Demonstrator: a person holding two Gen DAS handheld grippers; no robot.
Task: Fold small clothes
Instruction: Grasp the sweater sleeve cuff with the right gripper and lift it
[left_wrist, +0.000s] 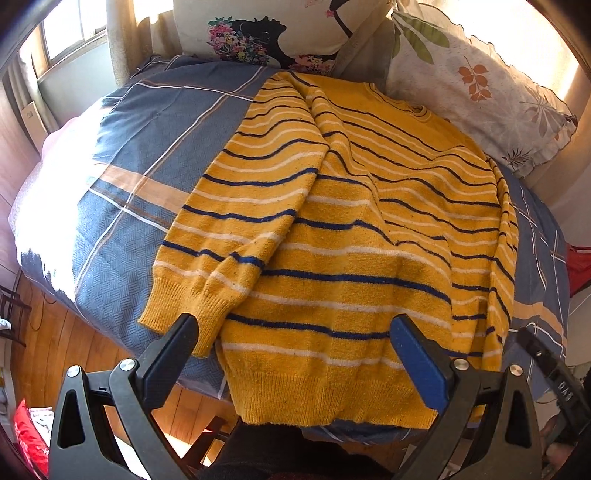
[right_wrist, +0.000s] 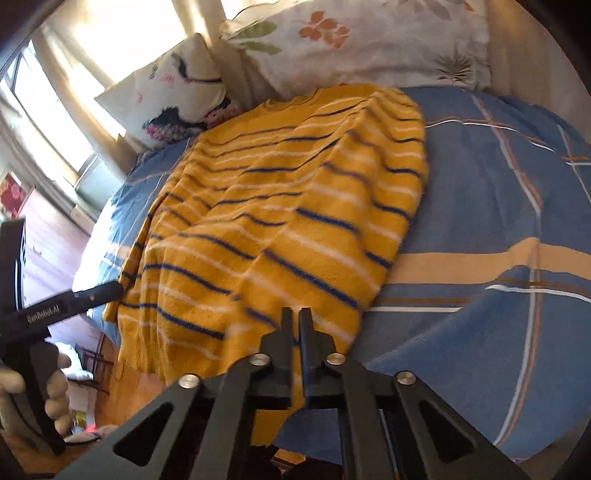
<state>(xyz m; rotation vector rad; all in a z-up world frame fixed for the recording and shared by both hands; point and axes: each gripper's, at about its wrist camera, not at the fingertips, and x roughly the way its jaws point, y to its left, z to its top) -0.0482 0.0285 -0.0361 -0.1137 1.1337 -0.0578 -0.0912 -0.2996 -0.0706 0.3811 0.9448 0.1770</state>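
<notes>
A yellow sweater (left_wrist: 354, 229) with navy and white stripes lies flat on the bed, neck toward the pillows and hem hanging over the near edge. One sleeve (left_wrist: 236, 236) is folded in over the body on the left. My left gripper (left_wrist: 291, 328) is open and empty, its fingers just above the hem. My right gripper (right_wrist: 294, 321) has its jaws nearly together over the sweater's (right_wrist: 288, 206) right sleeve near the hem; whether fabric is pinched between them is hidden. The left gripper also shows in the right wrist view (right_wrist: 92, 293) at the far left.
The bed has a blue plaid cover (left_wrist: 147, 155) (right_wrist: 498, 221). Two floral pillows (left_wrist: 480, 85) (right_wrist: 369, 40) stand at the head. Wooden floor (left_wrist: 62, 343) lies below the near edge, with a window (left_wrist: 70, 33) at the left.
</notes>
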